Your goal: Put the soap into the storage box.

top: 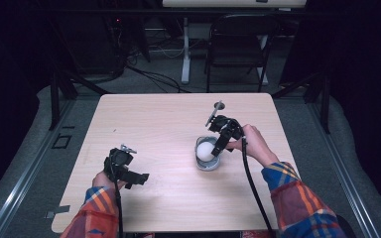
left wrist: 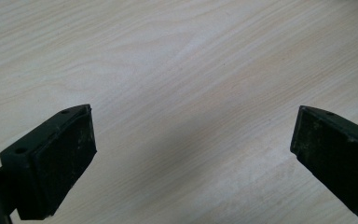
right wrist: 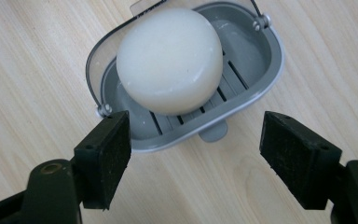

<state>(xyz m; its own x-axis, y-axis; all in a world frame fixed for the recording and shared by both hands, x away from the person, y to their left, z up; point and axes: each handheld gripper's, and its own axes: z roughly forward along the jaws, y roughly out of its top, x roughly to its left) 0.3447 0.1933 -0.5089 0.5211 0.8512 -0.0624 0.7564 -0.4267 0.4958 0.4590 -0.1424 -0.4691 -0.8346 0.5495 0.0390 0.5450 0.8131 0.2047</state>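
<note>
On the table (top: 168,124): one soap dish, one bar of soap and two grippers are counted.
Soap dish (top: 207,157): one grey oval dish is seen right of centre in the high view; in the right gripper view (right wrist: 256,74) it fills the upper middle, its long axis running from lower left to upper right of the frame, with a clear hinged lid tipped open behind it at the upper left.
Soap (right wrist: 170,60): one round white bar is seen lying on the slotted floor of the dish, toward its upper-left end.
Right gripper (right wrist: 196,158): it is held over the near edge of the dish, jaws spread wide, nothing gripped.
Left gripper (left wrist: 193,154): it is held over bare wood at the lower left of the high view (top: 129,173), jaws spread wide, nothing between them.
</note>
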